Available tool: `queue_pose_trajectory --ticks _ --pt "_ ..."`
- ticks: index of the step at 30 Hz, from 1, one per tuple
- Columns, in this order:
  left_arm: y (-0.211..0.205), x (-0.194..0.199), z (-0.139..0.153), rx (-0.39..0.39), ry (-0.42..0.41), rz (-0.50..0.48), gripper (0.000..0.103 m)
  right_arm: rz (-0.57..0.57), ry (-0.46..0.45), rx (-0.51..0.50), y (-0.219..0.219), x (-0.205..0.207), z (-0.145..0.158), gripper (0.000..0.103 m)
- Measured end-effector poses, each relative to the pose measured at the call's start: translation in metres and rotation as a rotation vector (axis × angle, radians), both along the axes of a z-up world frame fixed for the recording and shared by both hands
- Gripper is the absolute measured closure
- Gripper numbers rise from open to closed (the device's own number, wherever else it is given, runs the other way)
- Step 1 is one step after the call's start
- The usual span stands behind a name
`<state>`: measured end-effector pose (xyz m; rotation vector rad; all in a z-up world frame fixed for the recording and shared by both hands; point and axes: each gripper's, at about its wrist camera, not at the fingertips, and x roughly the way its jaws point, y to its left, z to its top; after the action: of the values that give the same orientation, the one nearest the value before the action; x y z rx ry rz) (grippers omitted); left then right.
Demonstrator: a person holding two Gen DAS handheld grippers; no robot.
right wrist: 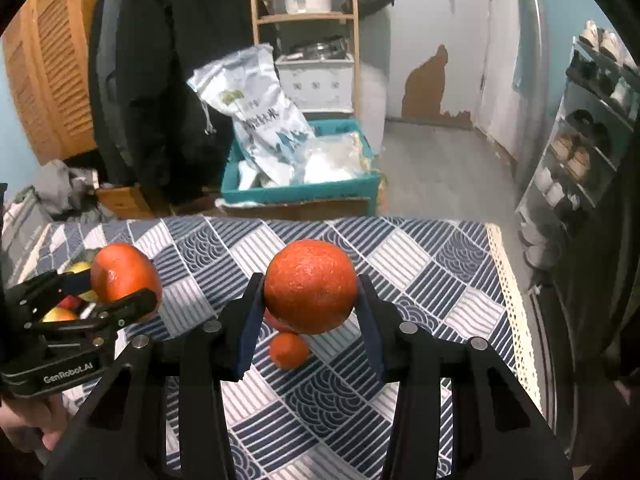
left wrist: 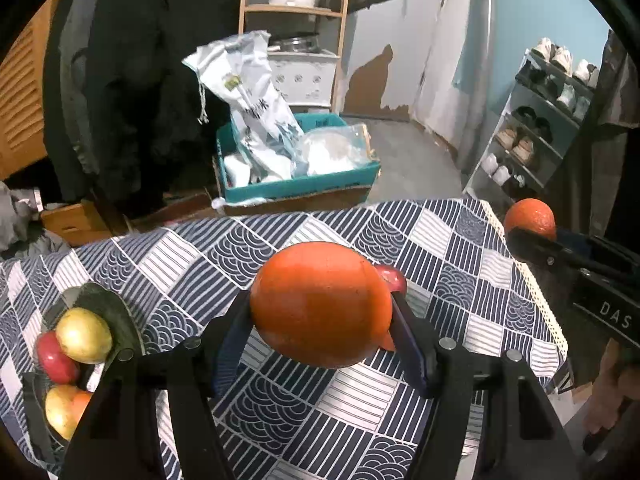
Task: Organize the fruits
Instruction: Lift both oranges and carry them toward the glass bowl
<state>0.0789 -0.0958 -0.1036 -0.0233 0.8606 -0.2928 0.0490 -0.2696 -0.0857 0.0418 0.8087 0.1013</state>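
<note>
Oranges fill both of your grippers. Your left gripper [left wrist: 320,320] pinches a large smooth orange [left wrist: 322,304] between its pads, held clear above the patterned tablecloth [left wrist: 460,264]. Your right gripper [right wrist: 310,308] clamps a smaller, rough-skinned orange [right wrist: 311,286] the same way, also up off the cloth. Below that one, a small orange fruit [right wrist: 289,351] lies on the cloth, with a reddish fruit just behind it, mostly hidden. At the table's left edge, a dark plate [left wrist: 108,304] holds a yellow apple [left wrist: 83,334], a red apple [left wrist: 54,358] and another yellowish fruit [left wrist: 64,410], touching one another. Beyond the table, a teal box [left wrist: 300,188] with white bags sits on the floor, and a shoe rack [left wrist: 532,128] stands to the right.
</note>
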Motion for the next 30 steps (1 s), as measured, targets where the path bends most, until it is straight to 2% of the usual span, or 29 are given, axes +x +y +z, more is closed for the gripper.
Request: queue_pose_trajectory --ticks 15,30 --pt "0.033 -0.021 0.041 -0.037 -0.065 0.047 0.035 0.062 -0.082 0.022 0.02 -0.016 0.036 0.059" --pt "0.068 -0.028 0.048 -0.06 -0.073 0.101 0.035 0.157 -0.082 0.033 0.066 -0.013 0.041 0.059"
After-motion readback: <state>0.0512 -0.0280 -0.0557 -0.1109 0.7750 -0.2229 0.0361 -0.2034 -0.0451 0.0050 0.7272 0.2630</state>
